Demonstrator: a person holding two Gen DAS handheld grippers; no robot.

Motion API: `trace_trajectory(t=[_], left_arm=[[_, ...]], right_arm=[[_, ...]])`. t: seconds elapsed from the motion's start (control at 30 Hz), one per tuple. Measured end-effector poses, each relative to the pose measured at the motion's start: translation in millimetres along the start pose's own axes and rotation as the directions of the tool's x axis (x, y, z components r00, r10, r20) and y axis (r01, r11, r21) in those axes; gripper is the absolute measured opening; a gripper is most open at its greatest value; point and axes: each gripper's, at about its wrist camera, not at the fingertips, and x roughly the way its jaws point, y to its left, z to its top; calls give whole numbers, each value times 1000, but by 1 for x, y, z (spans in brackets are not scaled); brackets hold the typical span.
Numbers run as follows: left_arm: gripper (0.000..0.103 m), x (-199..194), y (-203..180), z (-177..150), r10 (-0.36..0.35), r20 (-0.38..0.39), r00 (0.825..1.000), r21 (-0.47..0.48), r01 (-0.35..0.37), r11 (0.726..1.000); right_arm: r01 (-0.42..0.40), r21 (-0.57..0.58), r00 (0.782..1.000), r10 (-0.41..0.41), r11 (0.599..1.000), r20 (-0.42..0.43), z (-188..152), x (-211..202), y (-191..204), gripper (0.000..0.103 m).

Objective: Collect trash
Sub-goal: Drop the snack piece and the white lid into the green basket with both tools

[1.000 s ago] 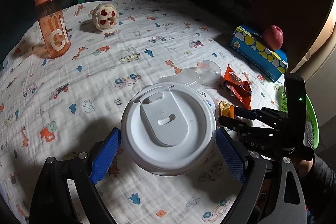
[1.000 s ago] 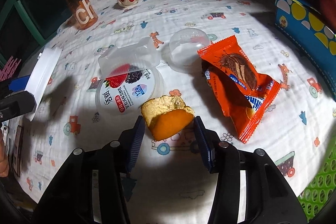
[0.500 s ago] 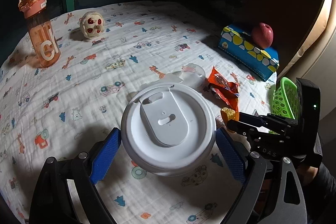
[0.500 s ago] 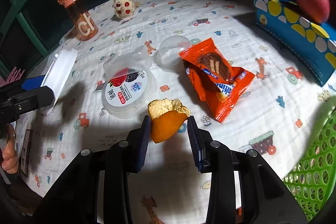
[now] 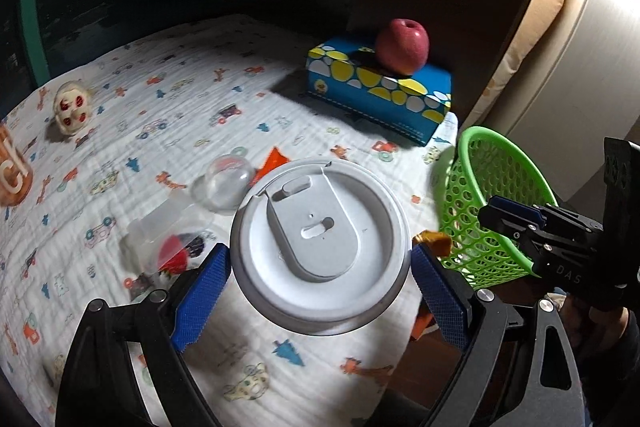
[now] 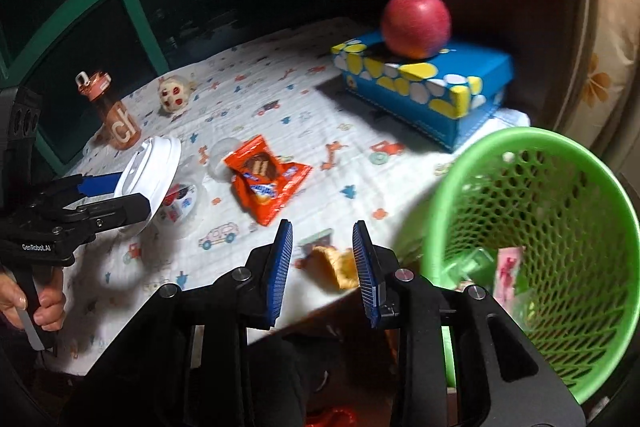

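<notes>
My left gripper is shut on a white cup lid and holds it above the table; it also shows in the right wrist view. My right gripper has its jaws a little apart. An orange peel sits blurred between the pads, near the right one, over the table's front edge; whether it is still held I cannot tell. It shows in the left wrist view just off the fingertips. A green mesh basket with trash inside stands right of it. An orange snack wrapper lies on the cloth.
A yogurt tub and a clear dome lid lie on the printed cloth. A red apple sits on a blue tissue box at the back right. An orange water bottle and a small round toy stand far left.
Both grippers have swung right toward the green basket, the left still carrying the lid. The right jaws have widened and the peel has slipped lower between them.
</notes>
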Motion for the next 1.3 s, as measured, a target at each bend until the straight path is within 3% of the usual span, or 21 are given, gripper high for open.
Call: trace_trajectory(t=[0.3, 0.97, 1.2, 1.3], left_arm=[[88, 26, -55, 17, -75, -26, 997, 73, 76, 994], [88, 75, -153, 35, -173, -110, 979, 205, 192, 960], [88, 95, -186, 36, -188, -155, 970, 247, 223, 943], [88, 103, -197, 36, -193, -172, 966, 255, 233, 939]], right_arm=[[112, 112, 993, -115, 987, 21, -15, -31, -68, 28], [198, 210, 976, -212, 958, 47, -37, -71, -124, 28], [226, 253, 967, -247, 941, 55, -46, -88, -144, 31], [235, 270, 964, -260, 934, 57, -49, -93, -150, 39]])
